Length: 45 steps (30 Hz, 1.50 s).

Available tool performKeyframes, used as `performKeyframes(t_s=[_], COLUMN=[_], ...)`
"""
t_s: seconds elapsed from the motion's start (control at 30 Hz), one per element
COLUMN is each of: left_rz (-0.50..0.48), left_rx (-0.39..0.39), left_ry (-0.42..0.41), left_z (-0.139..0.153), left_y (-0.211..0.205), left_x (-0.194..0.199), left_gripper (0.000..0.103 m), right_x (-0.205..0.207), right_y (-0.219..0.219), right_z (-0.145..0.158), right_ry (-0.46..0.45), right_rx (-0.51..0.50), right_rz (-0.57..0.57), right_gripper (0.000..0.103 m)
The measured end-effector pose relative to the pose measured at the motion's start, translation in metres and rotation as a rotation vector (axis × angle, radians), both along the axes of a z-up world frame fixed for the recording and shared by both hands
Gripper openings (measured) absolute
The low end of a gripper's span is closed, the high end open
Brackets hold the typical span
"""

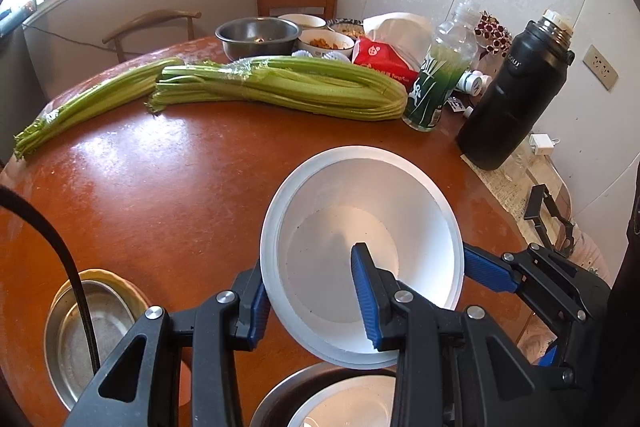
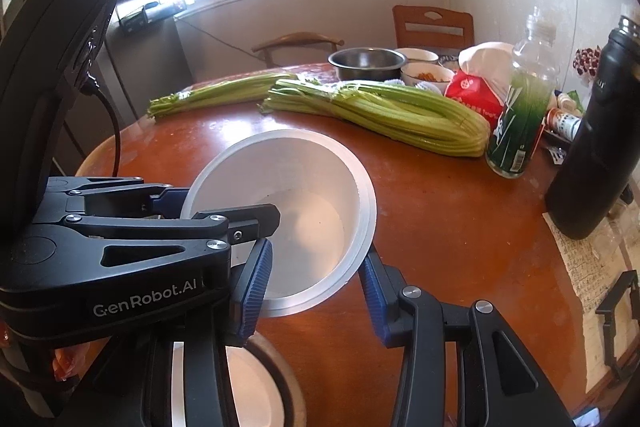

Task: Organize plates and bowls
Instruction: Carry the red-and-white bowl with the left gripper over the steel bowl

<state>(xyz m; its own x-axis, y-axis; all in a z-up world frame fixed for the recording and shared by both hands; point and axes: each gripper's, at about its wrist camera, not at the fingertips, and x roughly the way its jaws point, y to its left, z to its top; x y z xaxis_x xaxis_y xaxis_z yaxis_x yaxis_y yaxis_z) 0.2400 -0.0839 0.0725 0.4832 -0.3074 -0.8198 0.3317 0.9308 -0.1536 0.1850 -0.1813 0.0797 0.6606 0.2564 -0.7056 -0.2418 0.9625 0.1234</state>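
A white bowl (image 1: 360,187) hangs tilted above the round brown table (image 1: 160,187), held from two sides. My left gripper (image 1: 310,267) is shut on its near-left wall, one blue pad inside the bowl and one outside. My right gripper (image 1: 480,269) clamps the bowl's right rim. In the right wrist view the same white bowl (image 2: 280,167) has my right gripper (image 2: 316,251) shut on its near wall, and my left gripper (image 2: 224,211) pinches its left rim. Directly below sits a steel bowl with a white dish inside it (image 1: 340,399) (image 2: 248,387).
A steel dish with a yellow rim (image 1: 92,327) lies at the near left. Two celery bunches (image 1: 280,83) stretch across the table's middle. Behind them stand a steel bowl (image 1: 258,35), food bowls, a red tissue pack (image 1: 380,61), a green bottle (image 1: 436,83) and a black thermos (image 1: 516,95).
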Motion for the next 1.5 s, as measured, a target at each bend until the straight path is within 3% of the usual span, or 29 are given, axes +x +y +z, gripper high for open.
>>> performKeyframes(t_s=[0.77,1.2,1.5], left_rz=[0.041,0.061,0.061], left_rx=[0.005,-0.013,0.001], left_ry=[-0.131,-0.148,-0.147], left_z=[0.048,0.051,0.038], left_y=[0.013,0.023,0.021], left_x=[-0.066,-0.099,-0.116], left_gripper=[0.037,0.038,0.038], right_x=[-0.058,-0.09,-0.105], right_y=[0.01,0.014,0.011], right_z=[0.041,0.044,0.03], right_ry=[-0.109,-0.134,-0.126], right_rx=[0.006,0.006,0.009], right_rz=[0.059,0.085,0.096], right_gripper=[0.047,0.047,0.047])
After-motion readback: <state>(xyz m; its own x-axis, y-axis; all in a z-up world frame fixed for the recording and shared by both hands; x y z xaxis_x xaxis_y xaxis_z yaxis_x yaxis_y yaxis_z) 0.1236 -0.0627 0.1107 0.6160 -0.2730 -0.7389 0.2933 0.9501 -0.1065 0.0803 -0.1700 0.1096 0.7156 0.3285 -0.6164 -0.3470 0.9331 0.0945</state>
